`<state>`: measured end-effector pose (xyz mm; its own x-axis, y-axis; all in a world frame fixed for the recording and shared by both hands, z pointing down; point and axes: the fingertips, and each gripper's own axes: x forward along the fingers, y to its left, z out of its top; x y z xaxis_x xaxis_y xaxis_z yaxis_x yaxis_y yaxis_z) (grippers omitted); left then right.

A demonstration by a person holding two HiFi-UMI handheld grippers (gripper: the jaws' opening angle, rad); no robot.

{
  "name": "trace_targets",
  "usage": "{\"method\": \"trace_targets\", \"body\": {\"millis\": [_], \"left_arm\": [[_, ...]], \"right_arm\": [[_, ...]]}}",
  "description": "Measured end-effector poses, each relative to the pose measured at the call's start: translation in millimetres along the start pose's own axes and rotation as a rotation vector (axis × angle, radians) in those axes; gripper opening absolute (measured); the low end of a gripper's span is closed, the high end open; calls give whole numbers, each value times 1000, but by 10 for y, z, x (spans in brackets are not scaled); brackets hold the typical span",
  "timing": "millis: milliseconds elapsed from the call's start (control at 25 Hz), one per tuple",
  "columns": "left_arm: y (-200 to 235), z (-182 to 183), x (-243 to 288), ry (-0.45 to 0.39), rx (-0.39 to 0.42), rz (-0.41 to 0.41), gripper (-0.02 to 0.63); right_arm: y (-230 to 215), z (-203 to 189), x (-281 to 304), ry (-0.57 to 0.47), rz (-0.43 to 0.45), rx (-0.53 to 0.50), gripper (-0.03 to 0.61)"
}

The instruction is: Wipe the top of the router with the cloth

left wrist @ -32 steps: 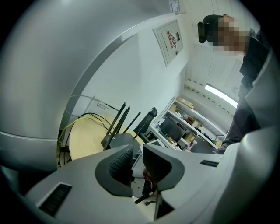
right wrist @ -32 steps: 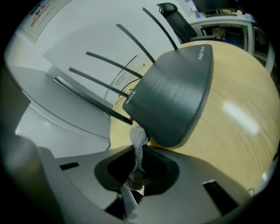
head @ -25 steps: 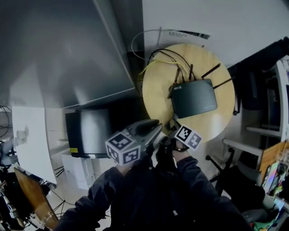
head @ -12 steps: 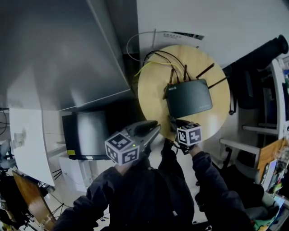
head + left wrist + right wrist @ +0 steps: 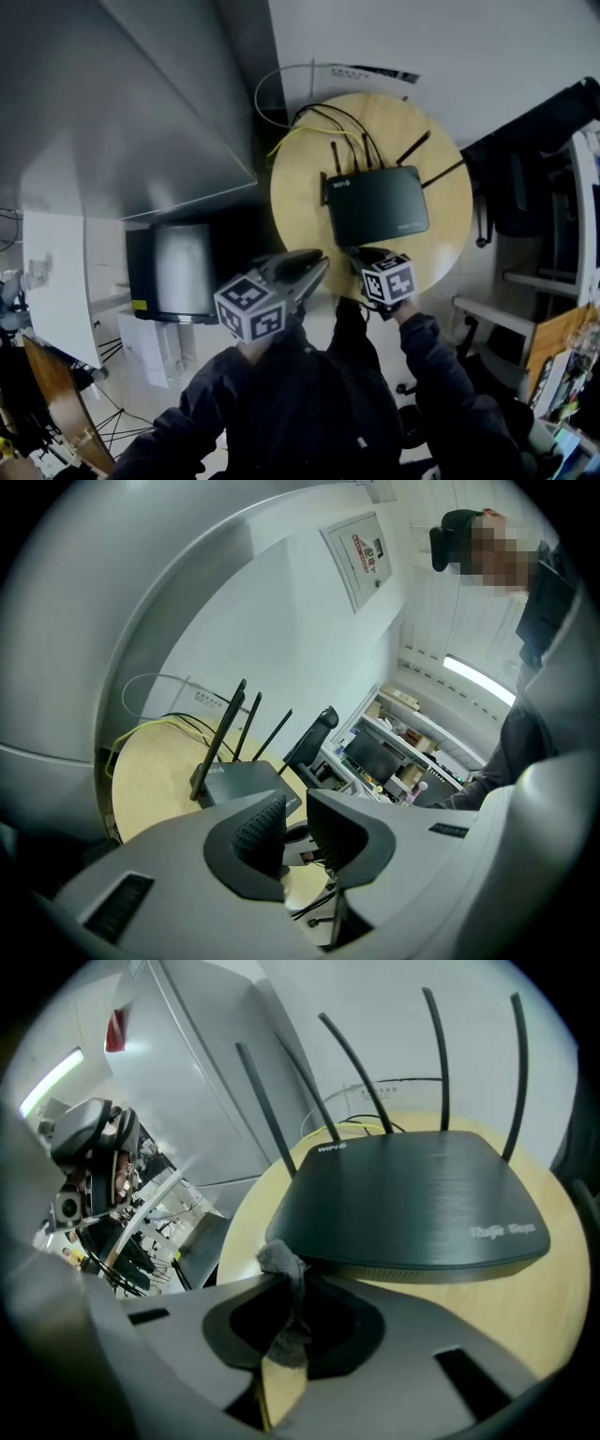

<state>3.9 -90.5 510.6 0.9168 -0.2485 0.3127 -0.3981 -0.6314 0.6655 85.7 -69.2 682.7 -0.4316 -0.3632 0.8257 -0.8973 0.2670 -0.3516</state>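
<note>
The black router (image 5: 377, 203) with several antennas lies on a round wooden table (image 5: 300, 197). My right gripper (image 5: 359, 252) is at the table's near edge, just short of the router's front side. In the right gripper view the right gripper (image 5: 286, 1290) is shut on a small grey cloth (image 5: 281, 1265), with the router (image 5: 412, 1204) filling the view just ahead. My left gripper (image 5: 321, 262) hangs off the table's near left edge. Its jaws (image 5: 295, 822) stand almost together with nothing between them, and the router (image 5: 246, 778) lies beyond.
Yellow and black cables (image 5: 319, 127) run from the router's back over the far table edge. A white cable loop (image 5: 279, 86) hangs by the wall. A large grey panel (image 5: 122, 103) and a dark box (image 5: 178, 272) stand left; a dark chair (image 5: 525, 178) stands right.
The table and router have drifted left in the head view. My right gripper has reached out from my body toward the router's near edge. The left gripper has hardly moved.
</note>
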Motion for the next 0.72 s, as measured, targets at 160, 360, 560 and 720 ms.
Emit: {"method": "trace_targets", "body": {"millis": [160, 360, 560, 720], "left_arm": [[-106, -19, 194, -21, -6, 41, 66], [-279, -63, 447, -47, -20, 79, 66], [-462, -84, 671, -65, -21, 101, 66], [-567, -95, 812, -70, -18, 108, 66]], "right_arm": [[-368, -51, -163, -1, 9, -5, 67], [-896, -105, -409, 6, -6, -8, 67], [-1399, -189, -609, 14, -26, -14, 67], [-1672, -214, -740, 4, -44, -22, 67]]}}
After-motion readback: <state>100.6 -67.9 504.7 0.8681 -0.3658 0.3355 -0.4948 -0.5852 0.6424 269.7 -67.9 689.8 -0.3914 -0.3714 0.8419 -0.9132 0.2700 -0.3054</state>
